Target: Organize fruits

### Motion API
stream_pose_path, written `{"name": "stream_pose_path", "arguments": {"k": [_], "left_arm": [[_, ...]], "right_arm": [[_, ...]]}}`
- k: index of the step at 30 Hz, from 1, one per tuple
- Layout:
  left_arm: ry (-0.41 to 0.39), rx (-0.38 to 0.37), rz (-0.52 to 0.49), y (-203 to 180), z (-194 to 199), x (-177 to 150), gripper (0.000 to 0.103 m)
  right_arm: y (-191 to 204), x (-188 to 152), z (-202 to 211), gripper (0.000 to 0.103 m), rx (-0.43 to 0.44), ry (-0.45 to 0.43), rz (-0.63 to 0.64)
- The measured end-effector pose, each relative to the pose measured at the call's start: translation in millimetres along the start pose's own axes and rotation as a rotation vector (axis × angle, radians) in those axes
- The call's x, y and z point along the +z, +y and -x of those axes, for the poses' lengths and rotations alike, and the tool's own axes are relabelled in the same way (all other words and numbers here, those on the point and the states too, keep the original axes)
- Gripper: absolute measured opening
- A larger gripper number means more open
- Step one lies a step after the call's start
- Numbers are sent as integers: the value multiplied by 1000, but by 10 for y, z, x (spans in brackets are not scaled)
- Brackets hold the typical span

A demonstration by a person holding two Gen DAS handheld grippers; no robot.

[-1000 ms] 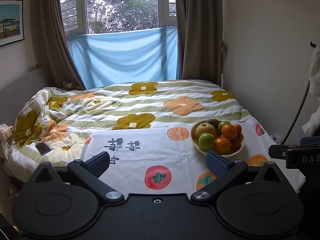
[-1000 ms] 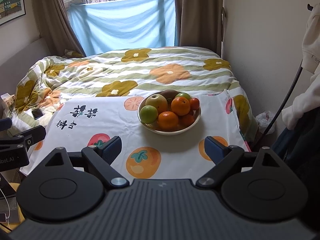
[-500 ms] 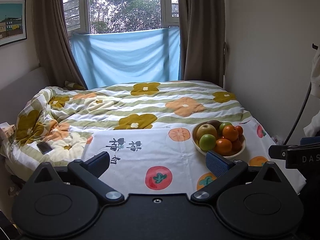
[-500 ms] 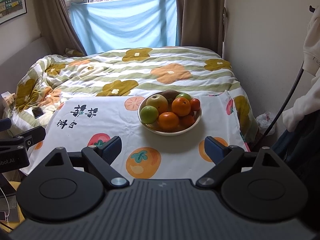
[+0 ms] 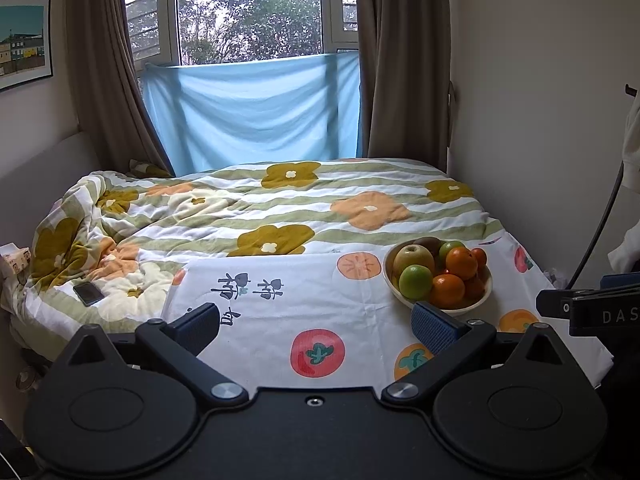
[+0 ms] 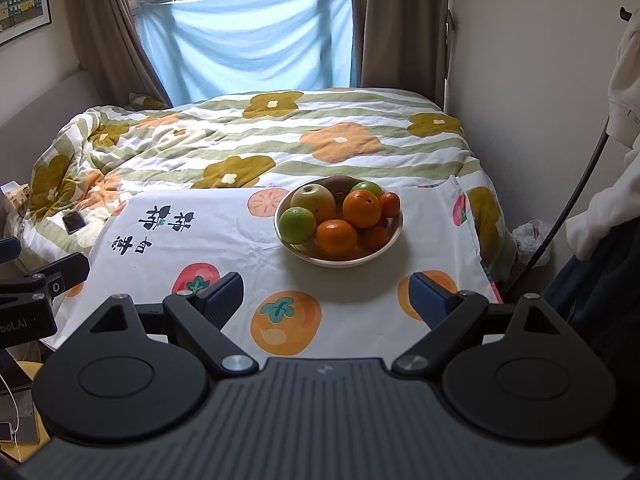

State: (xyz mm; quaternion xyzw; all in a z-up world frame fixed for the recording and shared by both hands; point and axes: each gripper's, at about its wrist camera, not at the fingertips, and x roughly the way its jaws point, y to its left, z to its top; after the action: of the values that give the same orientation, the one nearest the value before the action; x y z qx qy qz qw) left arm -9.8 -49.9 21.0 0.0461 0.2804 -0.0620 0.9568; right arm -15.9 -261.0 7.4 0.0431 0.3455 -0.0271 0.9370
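Note:
A cream bowl point(image 6: 316, 258) point(image 5: 462, 310) heaped with fruit stands on a white fruit-print cloth point(image 6: 168, 248) at the foot of a bed. It holds a green apple point(image 6: 297, 225), a yellow-green apple point(image 6: 313, 198), several oranges point(image 6: 361, 209) and a brown kiwi at the back. My right gripper point(image 6: 326, 296) is open, held back from the bowl's near side with nothing between its fingers. My left gripper point(image 5: 316, 326) is open too, to the left of the bowl and over the cloth.
A flowered quilt point(image 5: 248, 208) covers the bed, with a phone point(image 5: 89, 293) on its left side. A wall runs close on the right, with a black cable point(image 6: 576, 200) and pale clothing point(image 6: 624, 76) hanging. Curtains and a blue sheet hang behind.
The left wrist view has tilted up a little, showing more window. The right wrist view has edged slightly towards the bowl. Both grippers stay open.

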Motion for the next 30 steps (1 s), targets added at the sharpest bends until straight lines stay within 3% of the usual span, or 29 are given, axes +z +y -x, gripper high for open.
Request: {"name": "stream_pose_path", "arguments": {"k": [19, 30], "left_arm": [[-1, 13, -2, 21, -5, -27, 103], [-54, 1, 6, 15, 82, -18, 103]], "right_arm": [[-8, 2, -3, 103, -1, -1, 0], [-10, -10, -22, 103, 10, 1, -13]]}}
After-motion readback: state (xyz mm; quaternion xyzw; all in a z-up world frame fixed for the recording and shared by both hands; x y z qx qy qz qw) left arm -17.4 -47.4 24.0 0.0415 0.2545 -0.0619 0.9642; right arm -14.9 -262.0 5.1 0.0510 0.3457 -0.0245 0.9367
